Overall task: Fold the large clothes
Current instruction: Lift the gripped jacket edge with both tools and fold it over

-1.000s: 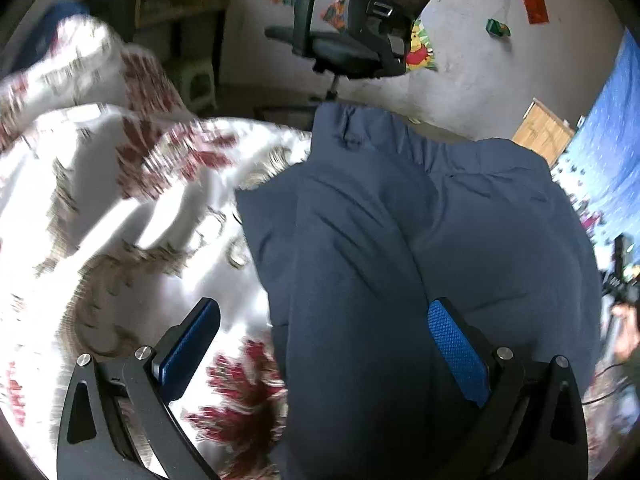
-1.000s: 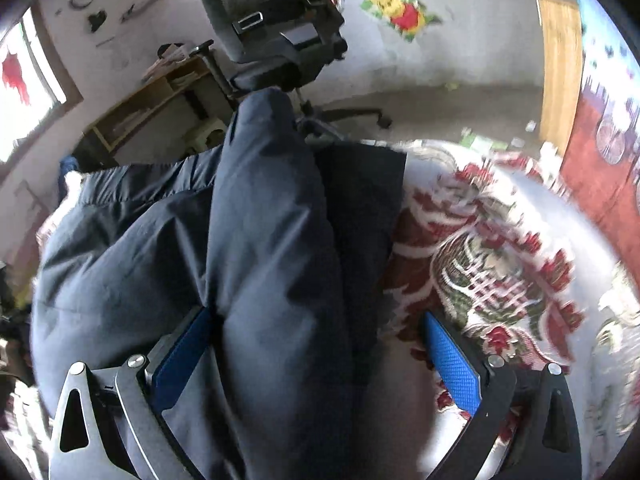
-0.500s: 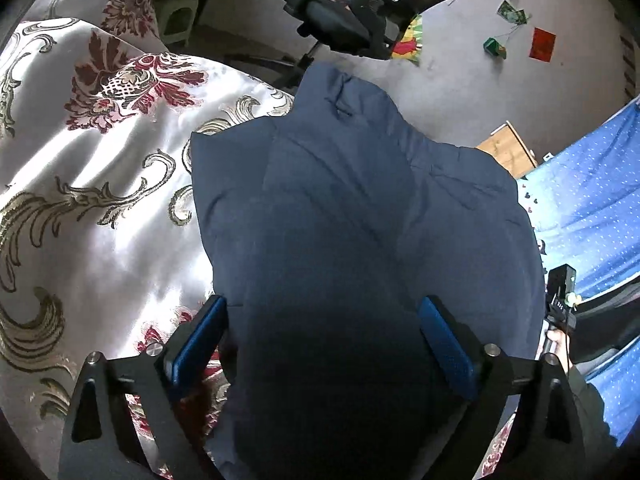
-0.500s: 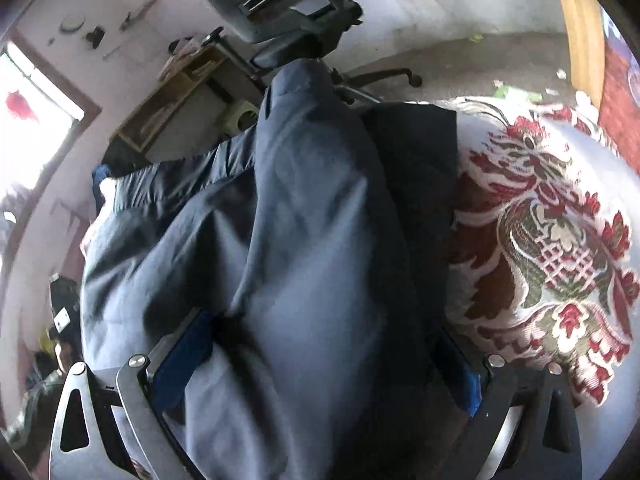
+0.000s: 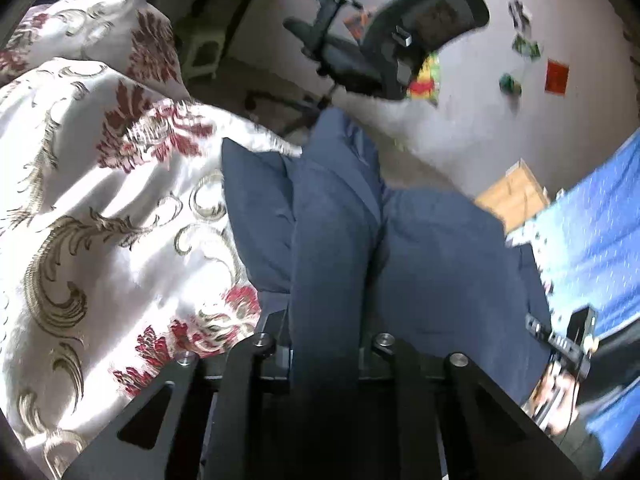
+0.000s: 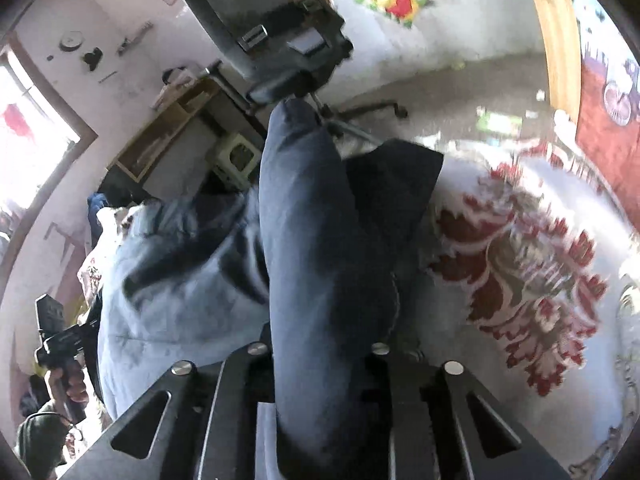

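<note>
A big navy padded garment point(image 5: 432, 264) lies on a white bedspread with red and gold flowers point(image 5: 100, 208). My left gripper point(image 5: 326, 356) is closing its jaws, and they pinch a thick ridge of the navy fabric that rises between them. In the right wrist view the same garment point(image 6: 312, 248) bulges up in a long fold. My right gripper point(image 6: 320, 360) is closing on that fold too, with the cloth squeezed between its jaws. The blue pads of both grippers are buried in fabric. Both pinched folds lift a little off the bed.
A black office chair point(image 5: 384, 52) stands past the bed's far edge, also in the right wrist view as the chair point(image 6: 276, 36). A wooden shelf point(image 6: 168, 132) lines the wall. A blue sheet point(image 5: 592, 216) hangs at right. A hand holding a black device point(image 6: 60, 344) is at the lower left.
Both grippers went from wide open astride the garment to closed on folds of it. Both rose, and the pinched fabric came up with them.
</note>
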### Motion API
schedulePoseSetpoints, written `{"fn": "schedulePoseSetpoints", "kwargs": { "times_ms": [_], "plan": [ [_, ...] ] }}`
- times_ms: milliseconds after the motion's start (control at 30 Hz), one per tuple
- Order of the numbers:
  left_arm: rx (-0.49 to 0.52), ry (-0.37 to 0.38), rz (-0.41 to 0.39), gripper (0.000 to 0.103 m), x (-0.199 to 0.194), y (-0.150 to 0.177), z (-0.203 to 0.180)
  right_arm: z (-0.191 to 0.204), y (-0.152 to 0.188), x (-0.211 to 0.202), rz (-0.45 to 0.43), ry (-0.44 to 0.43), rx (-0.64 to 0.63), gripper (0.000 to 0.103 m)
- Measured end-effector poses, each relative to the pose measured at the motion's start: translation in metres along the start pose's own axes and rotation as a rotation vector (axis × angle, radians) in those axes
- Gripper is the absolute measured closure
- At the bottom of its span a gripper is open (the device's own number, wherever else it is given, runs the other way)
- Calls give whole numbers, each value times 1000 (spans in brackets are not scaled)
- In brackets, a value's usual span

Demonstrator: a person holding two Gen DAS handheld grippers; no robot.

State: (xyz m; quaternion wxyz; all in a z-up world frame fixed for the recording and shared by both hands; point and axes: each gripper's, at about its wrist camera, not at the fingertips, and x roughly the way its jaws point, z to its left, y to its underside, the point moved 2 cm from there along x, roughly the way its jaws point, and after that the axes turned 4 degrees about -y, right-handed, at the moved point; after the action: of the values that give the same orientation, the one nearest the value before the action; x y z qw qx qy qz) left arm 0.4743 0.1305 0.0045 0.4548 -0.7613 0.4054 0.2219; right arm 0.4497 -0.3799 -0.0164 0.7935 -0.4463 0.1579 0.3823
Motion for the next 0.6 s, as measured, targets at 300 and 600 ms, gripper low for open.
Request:
{"fn": "schedulePoseSetpoints", "kwargs": {
  "times_ms": [300, 600],
  "plan": [
    [133, 63, -123, 98, -34, -23, -90, 48, -24, -53, -139, 16, -117, 91],
    [143, -101, 28, 85, 35, -1, -37, 21, -9, -46, -78, 46, -93, 90]
  ]
}}
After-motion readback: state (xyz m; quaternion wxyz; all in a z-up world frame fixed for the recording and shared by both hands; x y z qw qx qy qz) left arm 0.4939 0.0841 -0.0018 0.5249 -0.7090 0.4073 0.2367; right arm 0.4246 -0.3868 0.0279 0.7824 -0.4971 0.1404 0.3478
